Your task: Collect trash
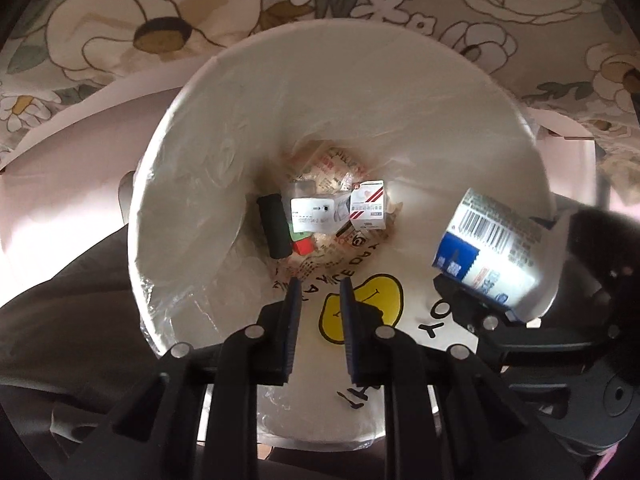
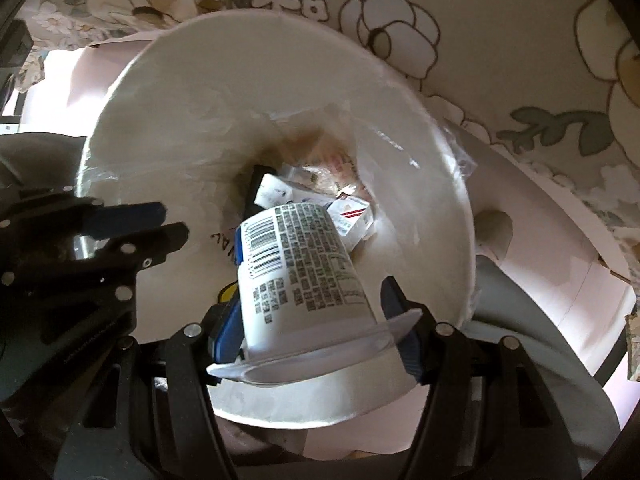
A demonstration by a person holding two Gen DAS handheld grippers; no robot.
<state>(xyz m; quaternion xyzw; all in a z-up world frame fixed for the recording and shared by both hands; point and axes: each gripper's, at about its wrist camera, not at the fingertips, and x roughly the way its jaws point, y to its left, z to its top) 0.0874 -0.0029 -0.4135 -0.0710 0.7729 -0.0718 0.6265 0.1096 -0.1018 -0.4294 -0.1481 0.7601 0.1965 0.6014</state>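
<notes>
A white trash bin (image 1: 192, 128) lined with a clear plastic bag stands below both grippers; its rim also shows in the right wrist view (image 2: 132, 80). At its bottom lie small boxes (image 1: 367, 204), a black cylinder (image 1: 274, 226) and wrappers. My right gripper (image 2: 316, 320) is shut on a white and blue yogurt cup (image 2: 304, 280), held tilted over the bin's mouth with its base pointing in. The cup also shows in the left wrist view (image 1: 492, 248). My left gripper (image 1: 320, 292) hangs over the bin, jaws slightly apart with nothing between them.
A floral cloth (image 1: 120, 20) covers the surface behind the bin. A pale pink cardboard sheet (image 1: 60, 184) lies under and around the bin. A bag with a yellow smiley (image 1: 362, 308) lies inside the bin's near wall.
</notes>
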